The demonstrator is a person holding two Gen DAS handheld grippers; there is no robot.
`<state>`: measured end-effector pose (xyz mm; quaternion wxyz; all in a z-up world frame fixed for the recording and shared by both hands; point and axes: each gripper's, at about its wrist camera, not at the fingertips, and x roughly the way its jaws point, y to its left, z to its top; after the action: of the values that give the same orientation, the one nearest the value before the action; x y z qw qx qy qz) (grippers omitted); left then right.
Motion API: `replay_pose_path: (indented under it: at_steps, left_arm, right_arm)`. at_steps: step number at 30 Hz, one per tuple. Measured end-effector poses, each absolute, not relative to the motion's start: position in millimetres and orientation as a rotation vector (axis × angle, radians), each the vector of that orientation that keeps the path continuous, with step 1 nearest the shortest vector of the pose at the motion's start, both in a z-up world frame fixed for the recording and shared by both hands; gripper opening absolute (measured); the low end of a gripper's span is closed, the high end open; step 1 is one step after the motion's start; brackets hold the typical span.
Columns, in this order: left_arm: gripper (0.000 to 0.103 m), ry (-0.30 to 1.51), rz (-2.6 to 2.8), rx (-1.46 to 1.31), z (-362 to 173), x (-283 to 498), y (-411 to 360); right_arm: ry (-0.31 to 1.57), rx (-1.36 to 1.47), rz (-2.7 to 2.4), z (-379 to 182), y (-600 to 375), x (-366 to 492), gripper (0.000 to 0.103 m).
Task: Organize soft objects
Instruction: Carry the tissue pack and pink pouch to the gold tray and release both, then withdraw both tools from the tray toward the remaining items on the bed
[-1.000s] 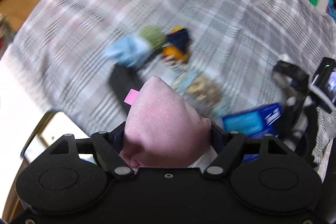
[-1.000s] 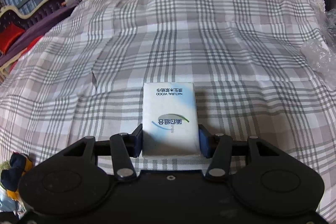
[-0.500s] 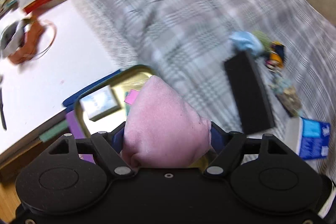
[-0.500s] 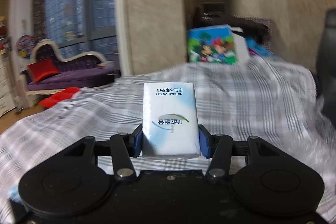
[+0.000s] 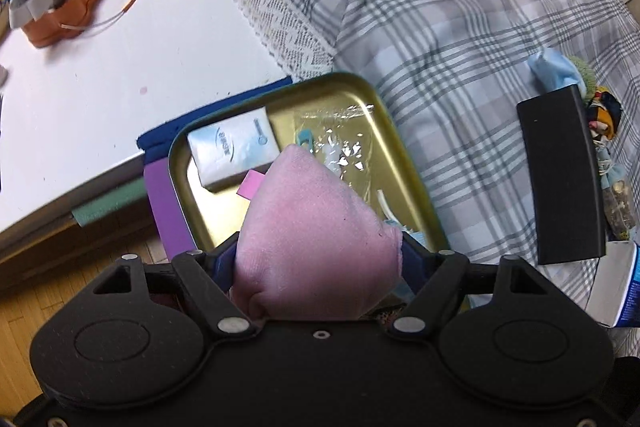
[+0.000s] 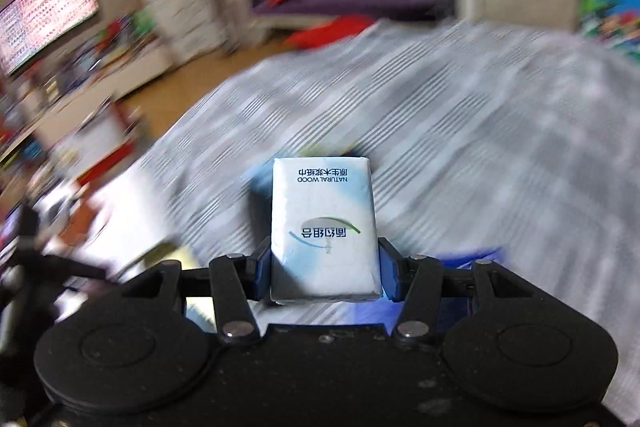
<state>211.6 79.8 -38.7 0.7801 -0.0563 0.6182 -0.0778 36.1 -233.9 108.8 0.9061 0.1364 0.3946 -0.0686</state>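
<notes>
Left gripper point(image 5: 318, 259) clamps a pink pouch point(image 5: 316, 239), poised right over the gold tray point(image 5: 404, 155) just ahead of its fingers, lined up, I'd say, to drop in beside the tissue pack point(image 5: 234, 149) already lying there. Right gripper point(image 6: 324, 269) squeezes a second pack point(image 6: 324, 227) by its sides, label up, over the plaid cover point(image 6: 500, 147); that view is badly blurred. Socks point(image 5: 556, 71) wait far right of the left tool.

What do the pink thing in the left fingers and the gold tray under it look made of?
Pink item: soft velvety fabric, apparently stuffed; matte nap, and it bulges where it is squeezed. Gold tray: probably thin metal with a glossy brass-coloured finish; a rolled rim and mirror-like reflections show.
</notes>
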Motion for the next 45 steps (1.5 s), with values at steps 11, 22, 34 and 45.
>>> replay_pose_path:
  at_steps: [11, 22, 34, 45]
  left_arm:
    - [0.081, 1.259, -0.102, -0.112, -33.9, 214.5, 87.2]
    - [0.09, 1.269, -0.06, -0.076, -43.9, 211.8, 82.3]
    - [0.09, 1.277, -0.058, -0.088, -46.2, 210.5, 84.7]
    - [0.09, 1.279, -0.076, -0.051, -47.8, 207.9, 77.9]
  right_arm:
    - [1.063, 0.248, 0.014, 23.1, -116.5, 66.8, 0.051]
    - [1.16, 0.188, 0.015, 0.8, -92.9, 73.7, 0.051]
    - [1.123, 0.213, 0.051, -2.9, -74.6, 96.2, 0.072]
    - [1.168, 0.203, -0.009, -10.2, -90.9, 83.3, 0.072]
